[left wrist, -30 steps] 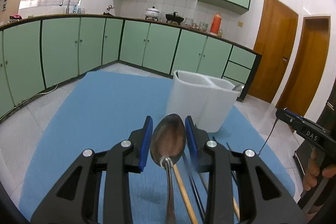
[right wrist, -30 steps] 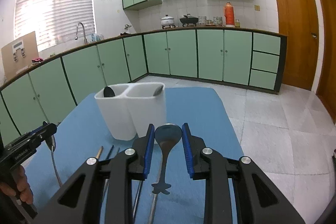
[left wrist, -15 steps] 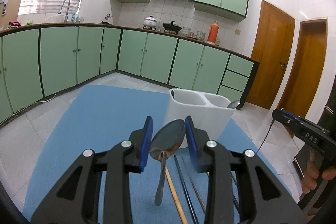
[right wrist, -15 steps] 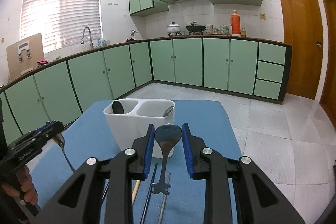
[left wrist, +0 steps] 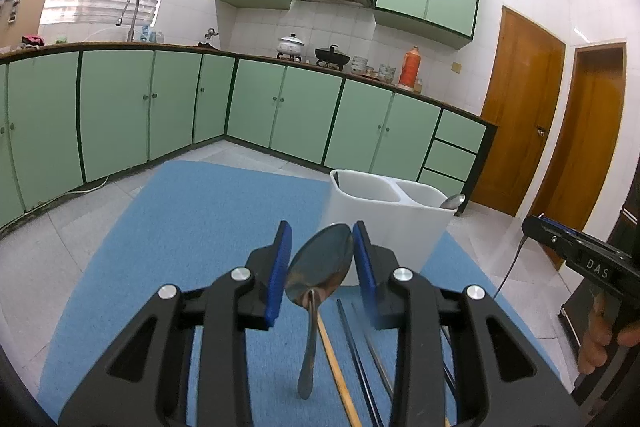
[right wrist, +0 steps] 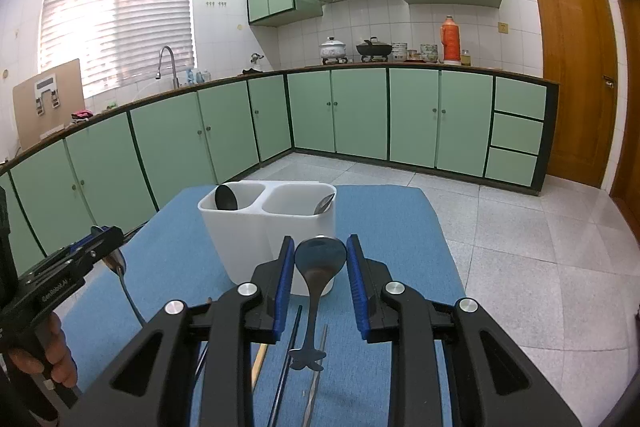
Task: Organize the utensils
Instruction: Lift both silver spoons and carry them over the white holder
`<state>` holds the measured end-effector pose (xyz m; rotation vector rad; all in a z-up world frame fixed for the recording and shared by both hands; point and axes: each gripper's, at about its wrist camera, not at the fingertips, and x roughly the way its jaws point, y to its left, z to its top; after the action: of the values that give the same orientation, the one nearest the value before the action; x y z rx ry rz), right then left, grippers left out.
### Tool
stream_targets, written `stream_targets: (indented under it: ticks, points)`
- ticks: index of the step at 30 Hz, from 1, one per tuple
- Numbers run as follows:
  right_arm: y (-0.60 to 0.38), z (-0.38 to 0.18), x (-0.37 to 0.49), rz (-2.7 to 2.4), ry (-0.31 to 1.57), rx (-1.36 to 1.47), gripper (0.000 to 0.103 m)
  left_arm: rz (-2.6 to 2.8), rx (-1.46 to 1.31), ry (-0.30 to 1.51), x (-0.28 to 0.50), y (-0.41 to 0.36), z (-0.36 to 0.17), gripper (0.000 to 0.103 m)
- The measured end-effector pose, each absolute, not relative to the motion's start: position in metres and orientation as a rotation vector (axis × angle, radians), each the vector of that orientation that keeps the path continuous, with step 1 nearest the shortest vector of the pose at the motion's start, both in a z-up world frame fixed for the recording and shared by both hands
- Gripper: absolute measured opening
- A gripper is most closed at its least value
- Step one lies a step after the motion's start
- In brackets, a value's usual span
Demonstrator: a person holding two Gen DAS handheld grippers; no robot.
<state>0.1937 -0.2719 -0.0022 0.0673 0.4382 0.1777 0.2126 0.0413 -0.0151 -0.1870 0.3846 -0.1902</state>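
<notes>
**Utensil sort – stock at this moment**

- Holder: white two-compartment caddy (right wrist: pixel 267 227), centre of right wrist view, standing on blue mat (right wrist: pixel 400 227). In left wrist view it sits right of centre (left wrist: pixel 384 223).
- Already stowed: dark spoon (right wrist: pixel 226 197) in caddy's left compartment as right wrist view shows it; silver spoon (right wrist: pixel 325 203) leaning at far right rim of the other compartment. Same silver bowl pokes over rim in left wrist view (left wrist: pixel 453 202).
- In transit, item 1: steel spoon (left wrist: pixel 320 267), bowl up, clamped between blue pads of left gripper (left wrist: pixel 322 263); handle hangs down, lower centre of frame. Jaws clenched on bowl. Off the mat, short of caddy.
- In transit, item 2: dark ladle-type spoon (right wrist: pixel 319 259) w/ forked handle end, pinched by right gripper (right wrist: pixel 320 261); jaws closed on its head. Also in air, just in front of caddy.
- Still on mat: wooden chopstick (left wrist: pixel 336 359), dark chopsticks (left wrist: pixel 356 355) beside it, lower centre of left wrist view; metal pair (right wrist: pixel 316 379) bottom centre of right wrist view. Exact count cannot be told, grippers cover part.

Status (est.): approx. mid-task. 2 pcs in, 2 pcs lifted but not dropped, chopsticks untouched. Which compartment each held spoon belongs in: prob. dark w/ dark, steel w/ steel.
</notes>
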Motion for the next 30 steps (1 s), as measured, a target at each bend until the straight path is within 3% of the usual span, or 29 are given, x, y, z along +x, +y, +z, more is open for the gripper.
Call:
stream_targets:
  ticks: [11, 30]
  points:
    - [-0.271, 0.005, 0.191, 0.185, 0.416, 0.056, 0.026, -0.22, -0.193, 0.341, 0.206, 0.043, 0.001, 0.029]
    - [-0.247, 0.098, 0.244, 0.235, 0.241, 0.037, 0.026, -0.282, -0.185, 0.107, 0.259, 0.006, 0.109, 0.029]
